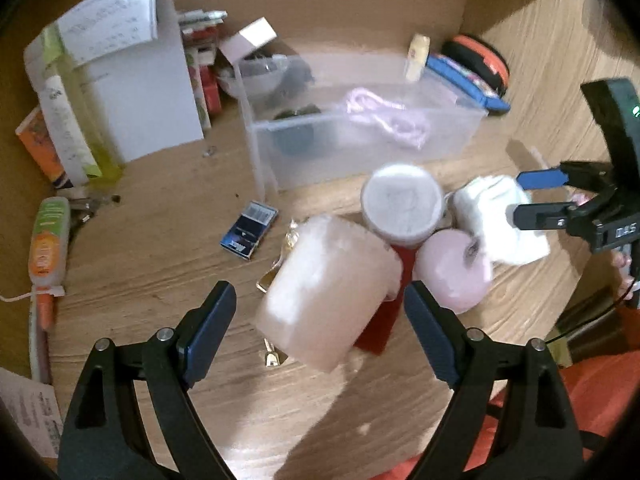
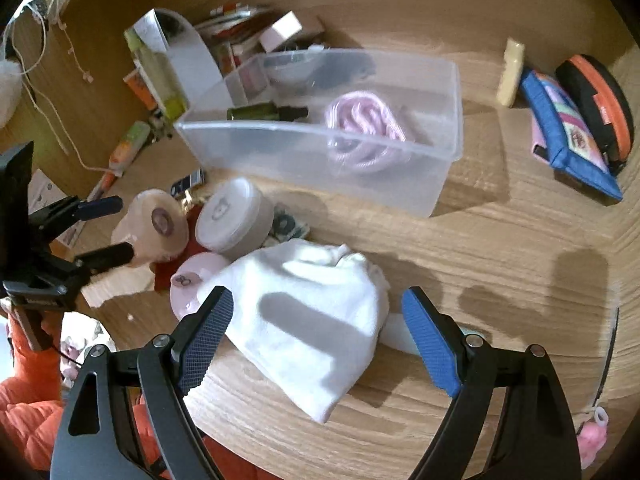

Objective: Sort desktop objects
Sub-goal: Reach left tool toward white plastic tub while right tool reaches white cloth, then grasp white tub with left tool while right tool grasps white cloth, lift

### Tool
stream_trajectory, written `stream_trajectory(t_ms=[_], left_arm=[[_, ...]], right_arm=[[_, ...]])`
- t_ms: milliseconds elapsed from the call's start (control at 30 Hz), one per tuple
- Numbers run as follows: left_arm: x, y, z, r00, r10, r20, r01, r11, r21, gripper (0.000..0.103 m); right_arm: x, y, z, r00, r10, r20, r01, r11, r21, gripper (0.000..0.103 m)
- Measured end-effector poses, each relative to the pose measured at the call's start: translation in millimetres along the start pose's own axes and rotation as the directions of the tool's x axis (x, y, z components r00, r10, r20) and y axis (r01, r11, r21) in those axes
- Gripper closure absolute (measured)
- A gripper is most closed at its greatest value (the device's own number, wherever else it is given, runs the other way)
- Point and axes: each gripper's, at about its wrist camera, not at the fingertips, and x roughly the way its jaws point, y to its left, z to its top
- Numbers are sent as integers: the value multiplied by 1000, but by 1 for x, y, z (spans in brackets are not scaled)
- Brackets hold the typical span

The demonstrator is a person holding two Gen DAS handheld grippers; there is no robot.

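Left tool (image 1: 320,312), spread around the peach tissue roll (image 1: 328,292), may knock the lidded jar (image 1: 402,208); right tool (image 2: 316,320) spread over the white cloth (image 2: 312,320).

A wooden counter (image 2: 500,240) carries everything. A wooden back panel (image 1: 360,8) rises behind it, with a white cord (image 2: 40,92) hanging along the side panel. An orange sleeve (image 2: 28,412) shows at the lower edge, near the counter's front.
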Motion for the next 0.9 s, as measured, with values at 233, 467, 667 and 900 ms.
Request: stream_trajectory(t_ms=[233, 467, 667, 900], left_arm=[[21, 4, 7, 998, -52, -37, 53, 998, 17, 16], [36, -4, 12, 999, -35, -41, 38, 997, 63, 23], [36, -6, 12, 1000, -9, -12, 9, 997, 79, 28], [29, 1, 15, 999, 21, 24, -22, 999, 40, 34]], right_arm=[[21, 2, 0, 998, -3, -59, 2, 1000, -12, 18], [27, 1, 5, 998, 21, -64, -24, 998, -57, 18], [28, -3, 7, 997, 47, -58, -50, 997, -51, 38], [24, -3, 11, 998, 52, -32, -53, 998, -38, 47]])
